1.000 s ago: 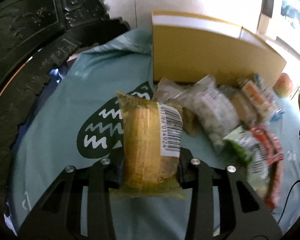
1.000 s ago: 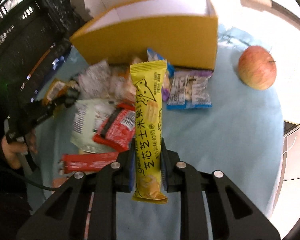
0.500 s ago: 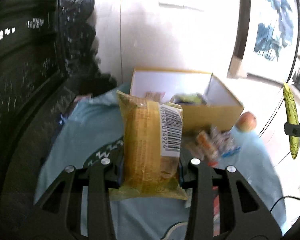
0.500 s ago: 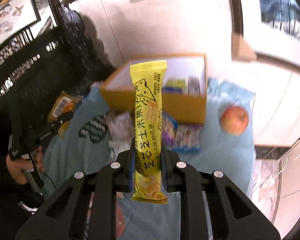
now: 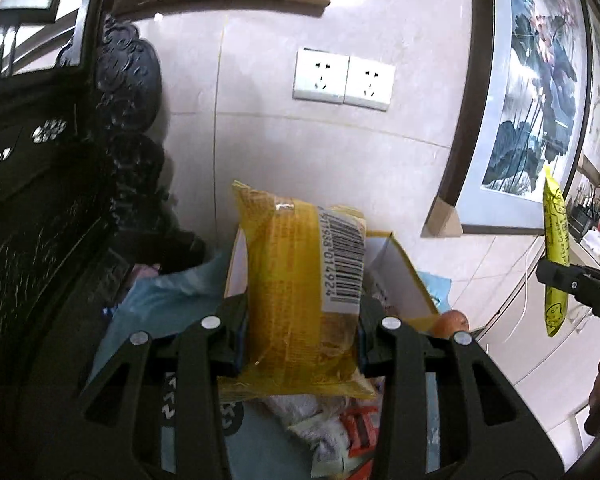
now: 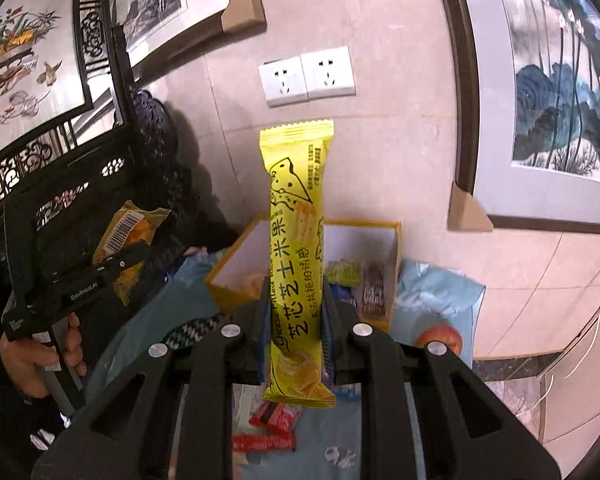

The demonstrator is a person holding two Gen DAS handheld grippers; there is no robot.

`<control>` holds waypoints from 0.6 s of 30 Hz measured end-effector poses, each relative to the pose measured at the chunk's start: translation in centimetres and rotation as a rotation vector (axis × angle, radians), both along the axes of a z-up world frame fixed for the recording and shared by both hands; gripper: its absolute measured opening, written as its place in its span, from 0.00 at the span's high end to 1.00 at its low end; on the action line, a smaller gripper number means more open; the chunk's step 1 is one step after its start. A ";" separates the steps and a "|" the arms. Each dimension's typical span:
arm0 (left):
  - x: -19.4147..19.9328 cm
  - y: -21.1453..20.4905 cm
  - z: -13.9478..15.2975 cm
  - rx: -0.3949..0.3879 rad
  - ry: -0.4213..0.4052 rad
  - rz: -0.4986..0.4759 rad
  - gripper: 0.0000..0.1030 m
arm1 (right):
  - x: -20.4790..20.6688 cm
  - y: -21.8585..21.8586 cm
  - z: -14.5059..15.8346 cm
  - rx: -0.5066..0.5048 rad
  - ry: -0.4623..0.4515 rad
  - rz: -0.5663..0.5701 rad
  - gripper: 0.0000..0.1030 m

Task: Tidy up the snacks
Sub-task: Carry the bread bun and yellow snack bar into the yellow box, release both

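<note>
Above the yellow box [image 6: 394, 240], my left gripper [image 5: 300, 330] clamps a cake packet [image 5: 296, 280], right gripper [image 6: 294, 320] a cheese bar [image 6: 296, 248] — releasing from height risks overshooting.

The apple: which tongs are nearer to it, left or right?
Right, probably. The right tongs hover above the apple, slightly leftward; the left tongs are much farther left.

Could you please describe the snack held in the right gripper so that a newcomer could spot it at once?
Start from the yellow box on the blue cloth below the wall sockets. In front of it, the right gripper holds a long yellow cheese stick packet upright. Unlike the wide barcoded packet in the left gripper, it is slim with a cheese-wedge drawing.
</note>
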State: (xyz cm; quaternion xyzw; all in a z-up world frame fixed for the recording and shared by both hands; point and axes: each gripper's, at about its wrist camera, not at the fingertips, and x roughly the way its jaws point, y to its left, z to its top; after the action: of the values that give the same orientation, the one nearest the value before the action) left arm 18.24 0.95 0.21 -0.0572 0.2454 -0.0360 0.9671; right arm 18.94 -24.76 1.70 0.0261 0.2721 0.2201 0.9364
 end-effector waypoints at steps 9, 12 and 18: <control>4.4 -1.4 0.0 0.016 0.009 -0.008 0.63 | 4.1 1.0 -0.8 -0.016 0.007 -0.024 0.80; 6.6 -1.7 -0.8 0.014 0.018 -0.005 0.63 | 6.2 1.6 -1.2 -0.026 0.012 -0.027 0.80; 12.1 -2.1 -4.1 -0.003 0.061 0.029 0.62 | 11.8 3.9 -3.5 -0.079 0.015 -0.021 0.80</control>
State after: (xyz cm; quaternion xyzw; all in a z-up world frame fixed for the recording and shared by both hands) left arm 30.35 -1.13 -3.89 -0.0633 0.2741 -0.0207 0.9594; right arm 30.75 -20.90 -1.75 -0.0065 0.2875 0.1991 0.9368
